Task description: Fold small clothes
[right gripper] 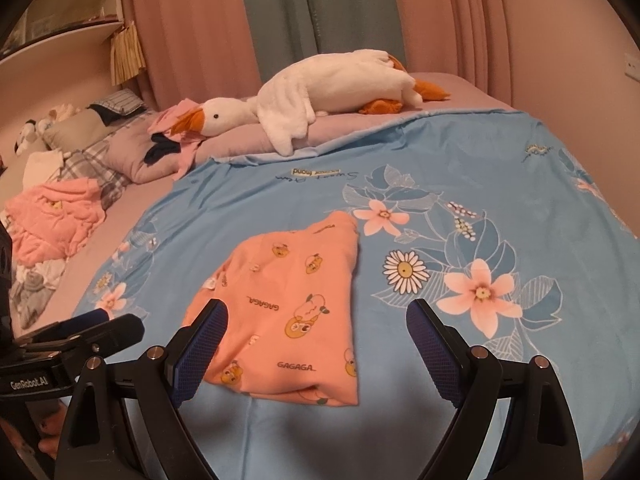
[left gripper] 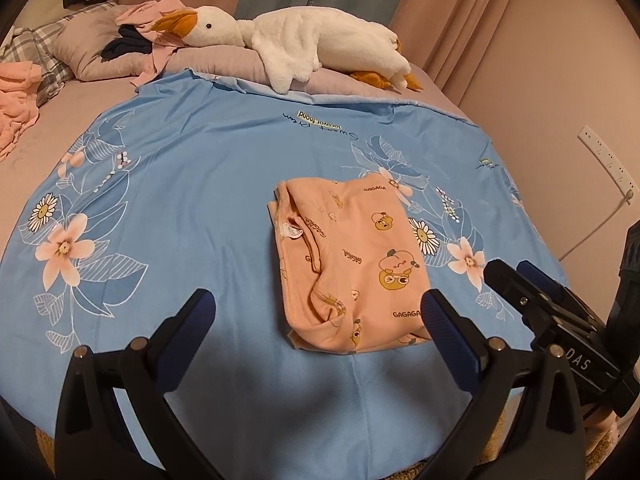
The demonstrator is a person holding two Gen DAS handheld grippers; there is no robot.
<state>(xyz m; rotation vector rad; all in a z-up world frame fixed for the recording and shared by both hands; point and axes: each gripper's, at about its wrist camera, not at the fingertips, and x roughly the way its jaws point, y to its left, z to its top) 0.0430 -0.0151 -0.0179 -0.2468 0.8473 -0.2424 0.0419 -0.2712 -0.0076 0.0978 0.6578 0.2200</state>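
Observation:
A small peach garment [left gripper: 352,264] printed with cartoon bears lies folded into a compact rectangle on the blue floral bedspread [left gripper: 192,184]. My left gripper [left gripper: 320,304] hovers above its near edge, open, nothing between the fingers. In the right wrist view the same folded garment [right gripper: 288,312] lies just ahead and to the left of centre. My right gripper [right gripper: 316,316] is open above its near end and holds nothing. The right gripper's body shows at the right edge of the left wrist view, and the left gripper's body at the lower left of the right wrist view.
A white plush goose [left gripper: 296,40] lies across the mauve pillows at the far side. Loose pink clothes [right gripper: 56,216] and checked fabric pile up on the left of the bed. Curtains [right gripper: 280,20] hang behind. A wall socket strip [left gripper: 608,160] is on the right.

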